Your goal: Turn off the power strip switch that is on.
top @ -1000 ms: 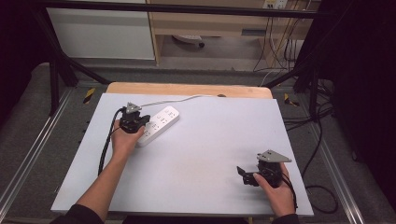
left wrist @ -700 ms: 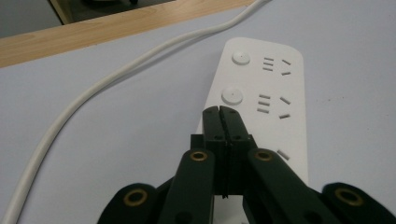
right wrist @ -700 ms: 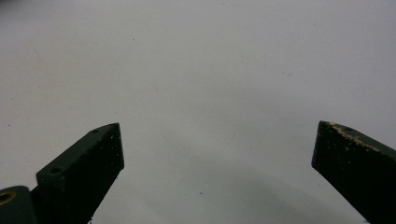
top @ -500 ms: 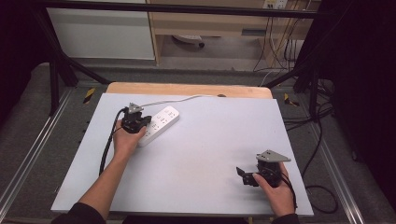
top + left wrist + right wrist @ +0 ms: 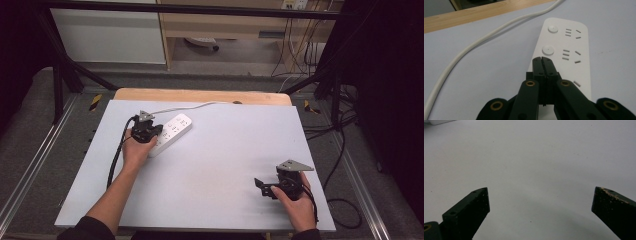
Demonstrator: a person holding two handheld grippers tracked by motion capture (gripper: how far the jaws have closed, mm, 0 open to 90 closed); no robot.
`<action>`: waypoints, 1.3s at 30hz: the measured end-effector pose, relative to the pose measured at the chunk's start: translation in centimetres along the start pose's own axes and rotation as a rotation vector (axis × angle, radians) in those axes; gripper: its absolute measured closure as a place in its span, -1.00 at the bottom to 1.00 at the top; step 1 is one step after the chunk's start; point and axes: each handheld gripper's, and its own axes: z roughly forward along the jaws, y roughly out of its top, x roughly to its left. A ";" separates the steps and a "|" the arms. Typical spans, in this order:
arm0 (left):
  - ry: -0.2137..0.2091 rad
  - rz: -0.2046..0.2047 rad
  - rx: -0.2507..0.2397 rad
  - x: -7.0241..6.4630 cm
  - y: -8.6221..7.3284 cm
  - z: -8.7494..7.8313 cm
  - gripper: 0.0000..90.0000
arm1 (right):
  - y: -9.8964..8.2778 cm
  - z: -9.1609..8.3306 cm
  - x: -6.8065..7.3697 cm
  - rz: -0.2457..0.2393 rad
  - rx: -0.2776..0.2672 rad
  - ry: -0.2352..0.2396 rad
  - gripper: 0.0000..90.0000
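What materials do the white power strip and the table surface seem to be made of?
Power strip: probably hard plastic, smooth white, with moulded round buttons and slots and a slight sheen. Table surface: a matt pale grey sheet, perhaps laminate or a mat; the wooden edge shows grain.

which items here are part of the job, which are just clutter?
In the job:
- white plastic power strip with round buttons
- its white cord
- left claw, shut, tips over the strip

Lying about:
- right claw, open above bare grey table top
- black cables on the floor
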 end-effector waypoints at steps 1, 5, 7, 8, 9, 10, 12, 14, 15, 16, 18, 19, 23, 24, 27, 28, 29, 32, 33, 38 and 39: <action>0.000 0.000 0.000 0.0 0.0 0.0 1.00 | 0.0 0.0 0.0 -0.003 -0.002 0.004 -0.94; 0.004 0.006 -0.003 -0.1 0.0 0.1 1.00 | 0.0 -0.1 0.1 -0.017 -0.014 0.025 -0.94; 0.014 0.010 -0.001 -0.1 0.0 0.0 1.00 | 0.0 -0.2 0.1 -0.019 -0.015 0.027 -0.95; 0.012 0.013 0.001 0.0 0.0 0.0 1.00 | 0.0 -0.1 0.1 -0.022 -0.015 0.029 -0.94; 0.010 0.010 0.001 0.0 0.0 0.0 1.00 | 0.0 -0.2 0.1 -0.021 -0.015 0.028 -0.95; 0.011 0.011 0.002 0.0 -0.1 0.0 1.00 | 0.0 -0.2 0.1 -0.021 -0.014 0.029 -0.94; 0.008 0.017 0.002 -0.2 -0.1 0.1 1.00 | 0.0 -0.2 0.1 -0.026 -0.016 0.033 -0.94; 0.018 0.029 0.008 -0.3 -0.1 0.1 1.00 | 0.0 -0.2 0.2 -0.032 -0.019 0.033 -0.94; 0.019 0.031 0.008 -0.3 -0.1 0.1 1.00 | 0.0 -0.2 0.2 -0.036 -0.017 0.036 -0.95; 0.024 0.036 0.009 -0.4 -0.1 0.1 1.00 | -0.1 -0.2 0.2 -0.036 -0.016 0.035 -0.94; 0.026 0.044 0.009 -0.4 -0.1 0.1 1.00 | -0.1 -0.2 0.1 -0.034 -0.014 0.036 -0.94; 0.029 0.044 0.011 -0.5 -0.1 0.1 1.00 | -0.1 -0.3 0.1 -0.037 -0.011 0.043 -0.94; 0.033 0.043 0.014 -0.5 -0.1 0.2 1.00 | -0.1 -0.3 0.1 -0.039 -0.018 0.040 -0.94; 0.033 0.038 0.013 -0.5 -0.1 0.2 1.00 | -0.1 -0.4 0.1 -0.037 -0.018 0.039 -0.94; 0.023 0.027 0.009 -0.4 -0.2 0.2 1.00 | -0.1 -0.4 0.1 -0.029 -0.018 0.038 -0.94; 0.017 0.019 0.005 -0.3 -0.2 0.2 1.00 | -0.1 -0.4 0.1 -0.031 -0.019 0.037 -0.94; 0.012 0.012 0.006 -0.2 -0.2 0.2 1.00 | -0.1 -0.4 0.1 -0.030 -0.019 0.036 -0.94; 0.011 0.013 0.004 -0.2 -0.2 0.2 1.00 | -0.1 -0.4 0.0 -0.032 -0.018 0.035 -0.94; 0.010 0.010 0.004 -0.2 -0.2 0.2 1.00 | -0.1 -0.4 0.0 -0.031 -0.018 0.035 -0.93; 0.002 -0.006 -0.001 -0.1 -0.2 0.3 1.00 | -0.2 -0.5 -0.2 -0.030 -0.020 0.009 -0.93; 0.005 0.002 0.002 -0.1 -0.2 0.3 1.00 | -0.2 -0.5 -0.2 -0.023 -0.018 0.008 -0.93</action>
